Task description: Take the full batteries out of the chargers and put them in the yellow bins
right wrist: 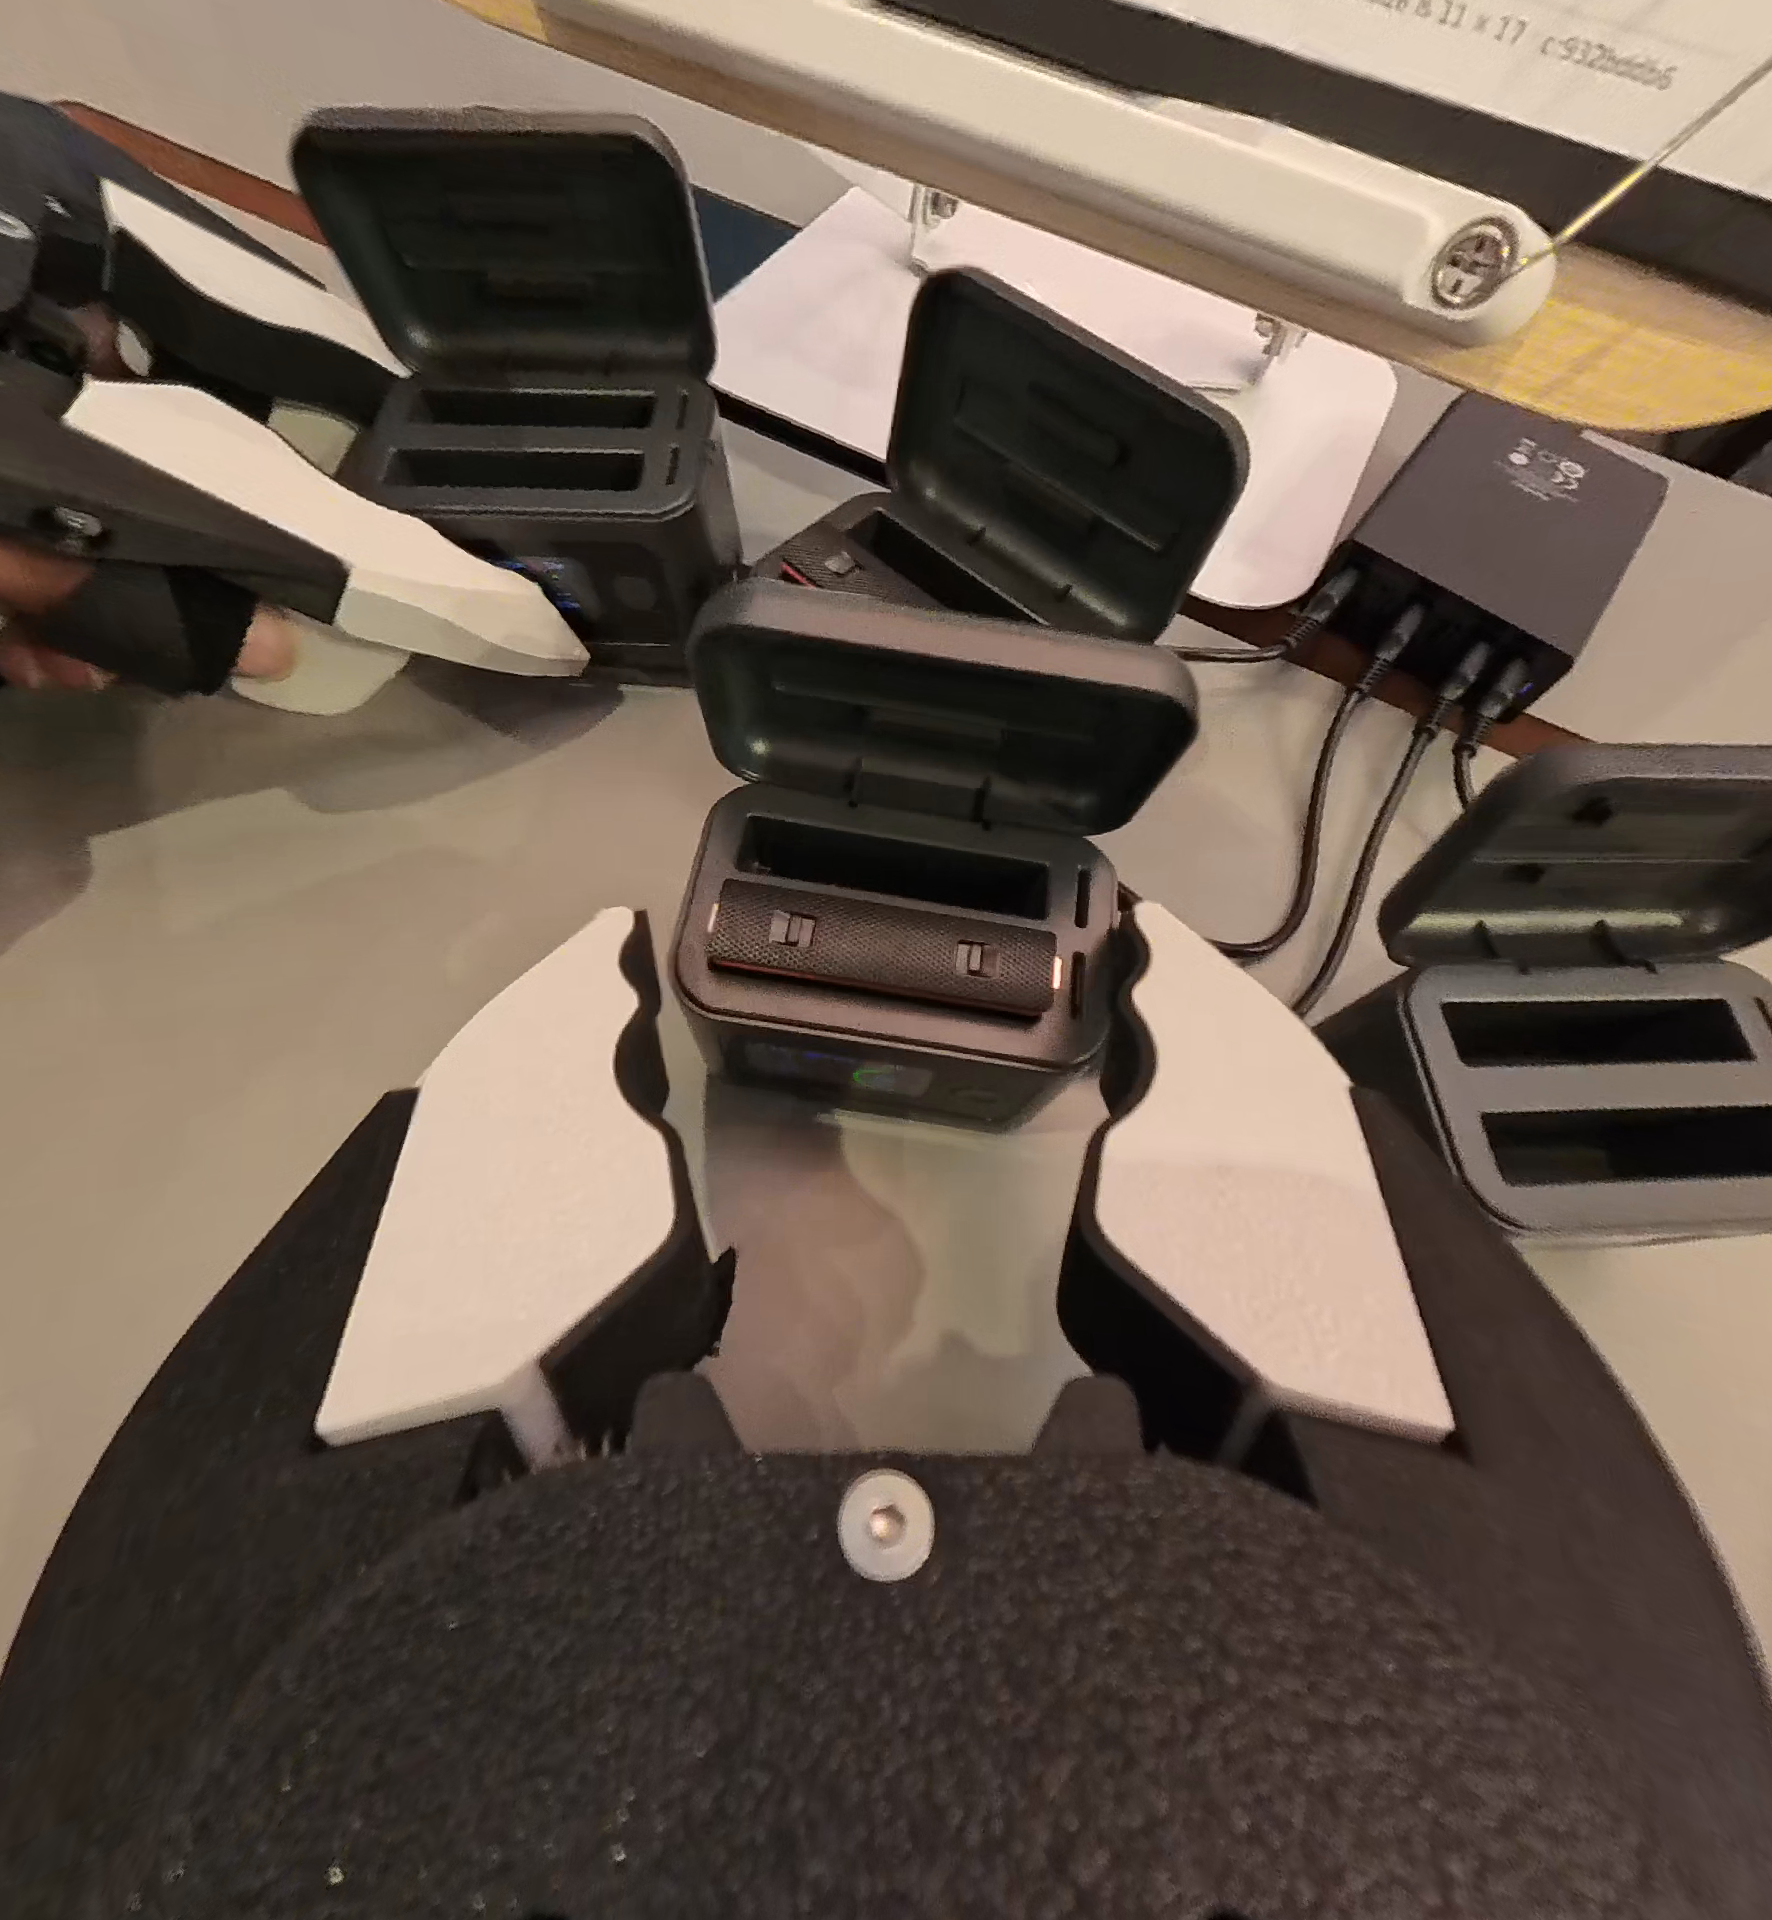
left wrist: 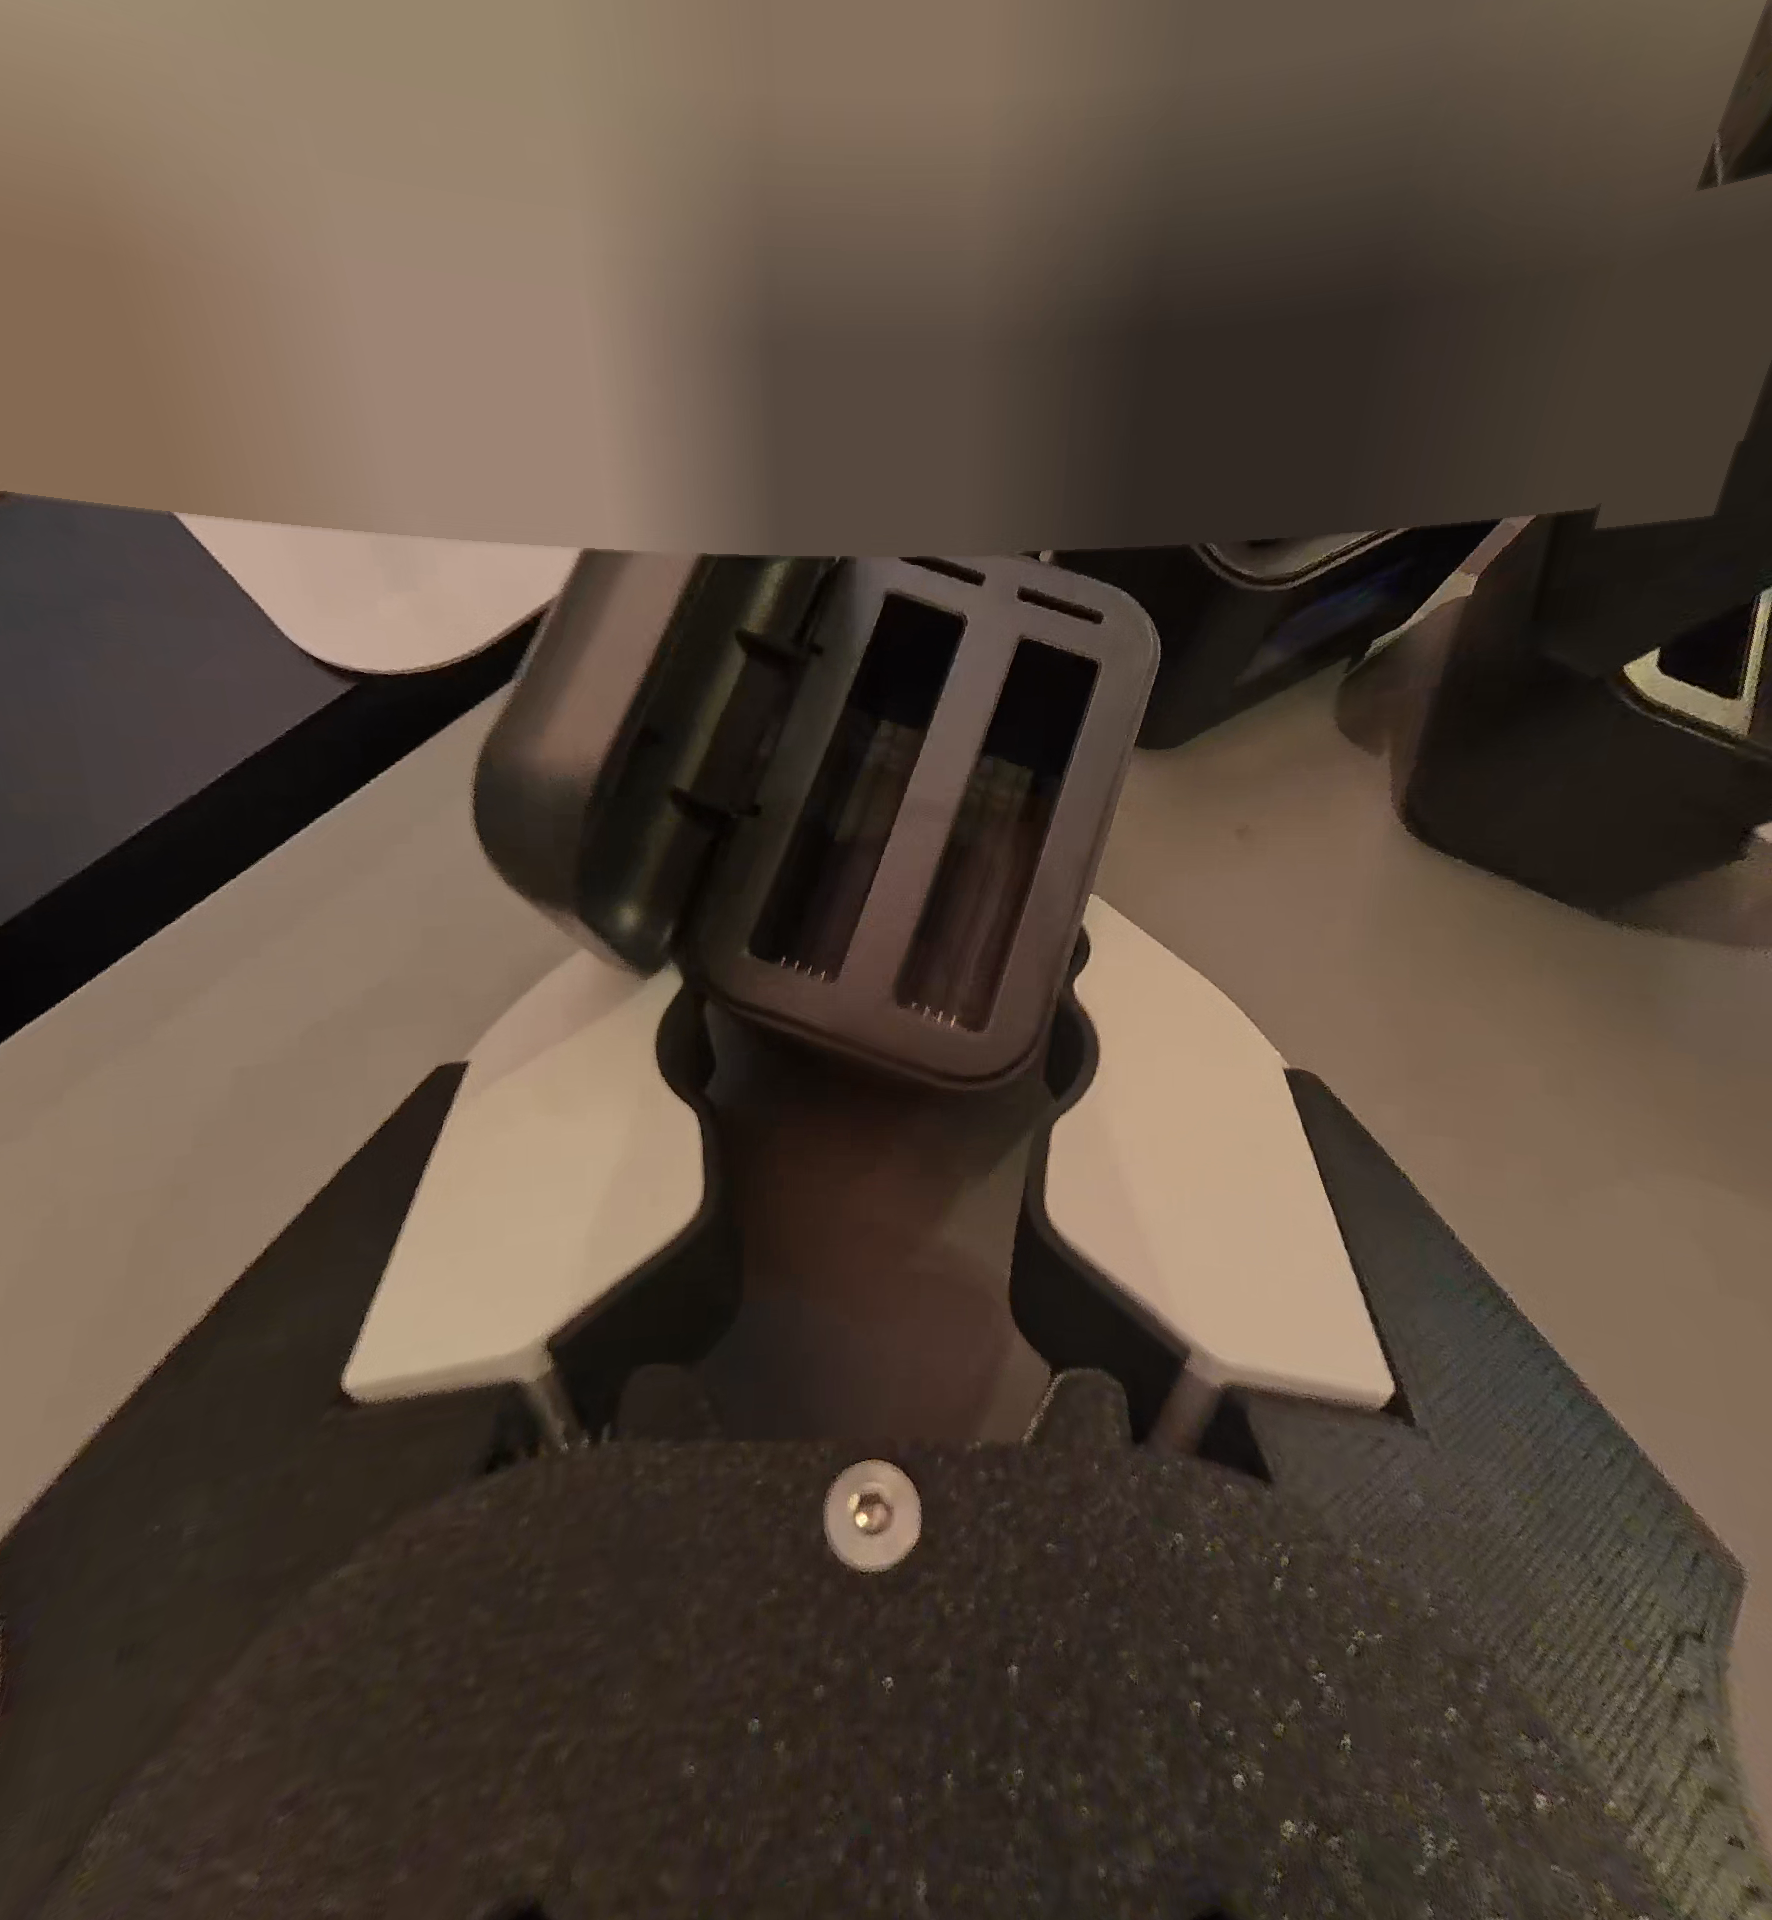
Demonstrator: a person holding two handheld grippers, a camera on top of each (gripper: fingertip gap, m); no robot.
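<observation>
Right gripper (right wrist: 887, 961) open, straddling charger (right wrist: 892, 997) at 12 o'clock; battery (right wrist: 882, 951) seated in near slot, long axis 9-to-3, across the fingers. Left gripper (left wrist: 877, 997) open around an empty charger (left wrist: 923, 821), farther off.

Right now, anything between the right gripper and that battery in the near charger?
Nothing visible. The right gripper is open, its fingers flanking the near charger. The battery sits in the front slot, its top exposed; the lid is swung up behind it, clear of the approach.
</observation>
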